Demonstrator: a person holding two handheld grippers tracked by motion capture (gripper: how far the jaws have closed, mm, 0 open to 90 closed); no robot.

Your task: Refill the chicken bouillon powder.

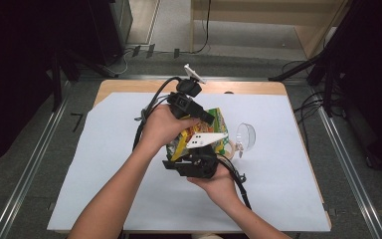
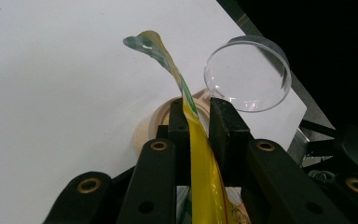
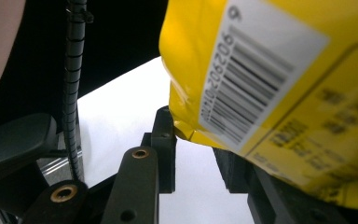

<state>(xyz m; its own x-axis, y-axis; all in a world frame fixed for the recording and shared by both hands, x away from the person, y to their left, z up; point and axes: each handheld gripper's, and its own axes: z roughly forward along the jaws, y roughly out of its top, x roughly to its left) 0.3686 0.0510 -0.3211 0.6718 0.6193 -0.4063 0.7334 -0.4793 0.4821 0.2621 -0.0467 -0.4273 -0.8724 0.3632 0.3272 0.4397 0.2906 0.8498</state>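
Yellow foil of a snack bag (image 1: 214, 130) is the thing in work; it is held up above the white sheet (image 1: 104, 164) that covers the worktop (image 1: 129, 85), between both hands. The left gripper (image 2: 199, 122) has its fingers (image 2: 179, 128) pressed on the bag's thin top edge, which passes between them and curls up beyond. The right gripper (image 3: 193, 140) comes from below; the bag's corner with a barcode label (image 3: 251, 79) lies between its fingers (image 3: 164, 135), and I cannot tell if they pinch it. Just beside the bag, on the sheet, stands a clear plastic cup (image 1: 246, 137) tipped on its side. Between the bag and this cup lies a roll of tape (image 2: 154, 123).
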